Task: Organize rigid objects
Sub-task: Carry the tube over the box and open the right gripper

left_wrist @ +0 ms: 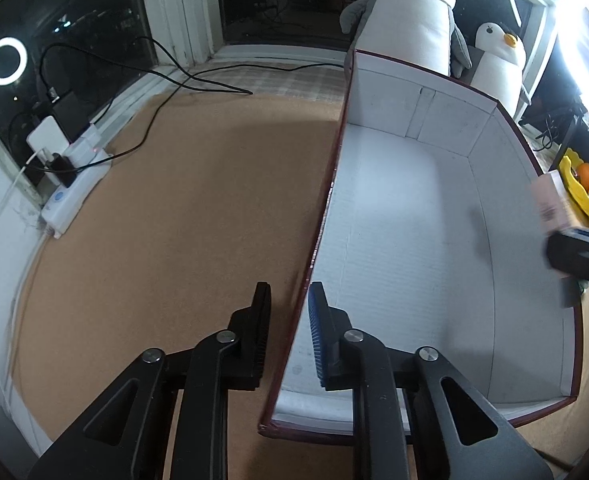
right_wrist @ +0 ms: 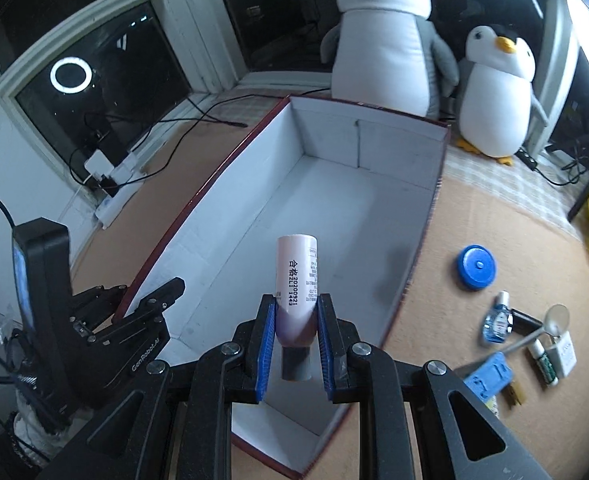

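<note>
While my right gripper (right_wrist: 293, 334) has its jaws clenched on the pink tube (right_wrist: 295, 280), the grip sits low on the tube's dark end near the cap, so most of its length sticks out unsupported over the white inside of the box (right_wrist: 398, 216). I judge that to be the main risk: a tube held that close to one end can pivot or slide between the pads if I tilt or swing it, and drop early or askew.

My left gripper (left_wrist: 288, 320) has its jaws released and straddles the box's left wall near the front corner, one finger outside over the bench (left_wrist: 182, 208) and one inside; I cannot tell whether either pad touches the wall. If I close or nudge there, the thin wall could flex or the whole box could skid across the bench.

The box holds nothing yet, so a tube laid on its side may roll toward a wall. Off the box's right side, the blue cap (right_wrist: 476, 267) and small bottles (right_wrist: 498, 318) lie on the bench, where a wide swing could scatter them.
</note>
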